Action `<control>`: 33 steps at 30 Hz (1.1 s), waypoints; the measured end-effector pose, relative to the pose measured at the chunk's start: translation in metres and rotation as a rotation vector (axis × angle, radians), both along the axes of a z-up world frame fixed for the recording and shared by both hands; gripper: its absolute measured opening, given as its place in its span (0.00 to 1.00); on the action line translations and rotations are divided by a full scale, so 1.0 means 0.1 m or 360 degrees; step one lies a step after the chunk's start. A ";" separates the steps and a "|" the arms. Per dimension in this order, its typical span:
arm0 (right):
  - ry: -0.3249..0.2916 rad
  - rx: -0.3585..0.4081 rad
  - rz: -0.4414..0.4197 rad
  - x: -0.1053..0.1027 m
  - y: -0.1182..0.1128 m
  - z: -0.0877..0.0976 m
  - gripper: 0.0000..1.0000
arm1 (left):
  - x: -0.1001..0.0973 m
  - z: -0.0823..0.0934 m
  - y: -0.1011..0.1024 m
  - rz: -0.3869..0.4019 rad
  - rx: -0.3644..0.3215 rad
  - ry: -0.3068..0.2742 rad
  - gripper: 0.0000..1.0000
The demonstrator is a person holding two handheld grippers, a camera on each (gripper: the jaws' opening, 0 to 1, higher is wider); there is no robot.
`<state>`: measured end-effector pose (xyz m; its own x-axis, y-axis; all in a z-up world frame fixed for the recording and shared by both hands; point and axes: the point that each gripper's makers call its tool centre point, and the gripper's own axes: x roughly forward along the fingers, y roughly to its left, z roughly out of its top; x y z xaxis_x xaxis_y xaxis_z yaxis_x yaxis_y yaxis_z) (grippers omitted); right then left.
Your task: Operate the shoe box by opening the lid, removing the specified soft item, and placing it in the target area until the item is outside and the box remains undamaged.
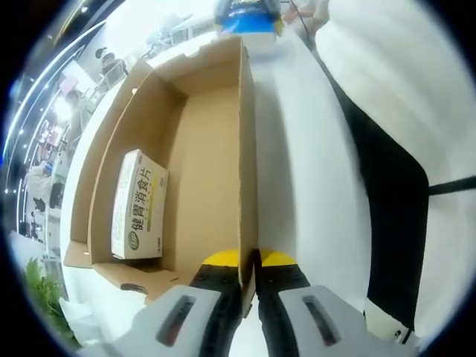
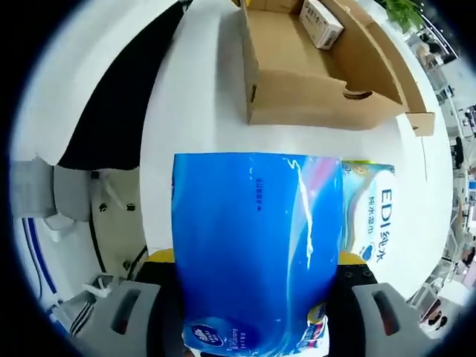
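Observation:
An open cardboard shoe box [image 1: 208, 134] lies on a white table [image 1: 312, 171], with a small white medicine carton [image 1: 138, 206] inside near its left wall. My left gripper [image 1: 250, 269] is shut on the box's right wall, one jaw inside and one outside. In the right gripper view the same box [image 2: 320, 82] sits farther off, the white carton [image 2: 321, 22] still in it. My right gripper [image 2: 253, 297] is shut on a blue soft tissue pack [image 2: 256, 253], held above the table in front of the box.
A second pack with a white and yellow label [image 2: 372, 212] lies on the table behind the blue one. A black strip [image 1: 394, 201] runs along the table's edge. More blue packs [image 1: 249, 18] sit beyond the box's far end. People and plants stand in the background.

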<state>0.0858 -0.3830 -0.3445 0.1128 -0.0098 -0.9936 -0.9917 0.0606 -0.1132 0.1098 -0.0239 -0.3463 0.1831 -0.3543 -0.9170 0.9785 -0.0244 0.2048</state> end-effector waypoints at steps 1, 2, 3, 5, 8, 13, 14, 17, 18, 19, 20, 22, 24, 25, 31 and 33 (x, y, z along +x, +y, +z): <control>0.0000 -0.0001 0.0002 0.00 0.00 0.00 0.77 | 0.00 0.00 0.00 0.0001 0.0000 -0.0002 0.05; -0.0002 -0.0002 0.0004 0.00 0.00 -0.01 0.77 | 0.00 0.00 0.00 0.0001 0.0000 -0.0002 0.05; -0.0010 0.0009 0.0007 0.00 0.02 -0.01 0.77 | 0.00 0.00 0.00 0.0002 0.0001 -0.0002 0.05; -0.0011 0.0037 -0.0010 0.00 0.05 -0.01 0.77 | 0.00 -0.01 0.00 0.0003 0.0002 0.0001 0.05; -0.0007 0.0037 -0.0003 0.00 0.05 -0.02 0.77 | 0.00 -0.01 0.00 0.0003 0.0003 -0.0001 0.05; 0.0012 0.0032 0.0019 0.01 0.04 -0.08 0.77 | 0.00 -0.01 0.00 0.0003 0.0013 -0.0009 0.05; 0.0013 0.0030 0.0018 0.01 0.03 -0.09 0.77 | 0.00 -0.01 0.00 0.0002 0.0016 -0.0007 0.05; 0.0023 0.0031 0.0024 0.00 0.04 -0.11 0.77 | 0.00 -0.01 0.00 0.0008 0.0018 0.0001 0.05; 0.0026 0.0031 0.0023 0.00 0.04 -0.12 0.77 | 0.00 -0.01 0.01 0.0011 0.0020 0.0001 0.05; 0.0030 0.0034 0.0023 0.00 0.05 -0.13 0.77 | 0.00 0.00 0.00 0.0014 0.0022 -0.0002 0.05; 0.0032 0.0035 0.0026 0.00 0.05 -0.13 0.77 | 0.00 -0.01 0.00 0.0015 0.0022 -0.0006 0.06; 0.0037 0.0035 0.0029 0.00 0.06 -0.15 0.77 | 0.00 -0.01 0.01 0.0016 0.0023 -0.0016 0.06; 0.0029 0.0040 0.0029 0.02 0.07 -0.15 0.77 | 0.00 -0.01 0.01 0.0018 0.0022 -0.0018 0.06; 0.0028 0.0043 0.0025 0.02 0.08 -0.15 0.77 | 0.00 -0.01 0.01 0.0020 0.0023 -0.0018 0.06; 0.0021 0.0006 0.0068 0.03 0.05 -0.21 0.77 | 0.00 -0.01 0.01 0.0023 0.0027 -0.0023 0.06; 0.0010 -0.0009 0.0076 0.04 0.04 -0.22 0.77 | 0.00 -0.02 0.01 0.0024 0.0028 -0.0022 0.06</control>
<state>0.0893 -0.3792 -0.3660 0.1071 -0.0101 -0.9942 -0.9942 0.0128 -0.1072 0.1101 -0.0232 -0.3479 0.2007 -0.3350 -0.9206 0.9759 -0.0135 0.2177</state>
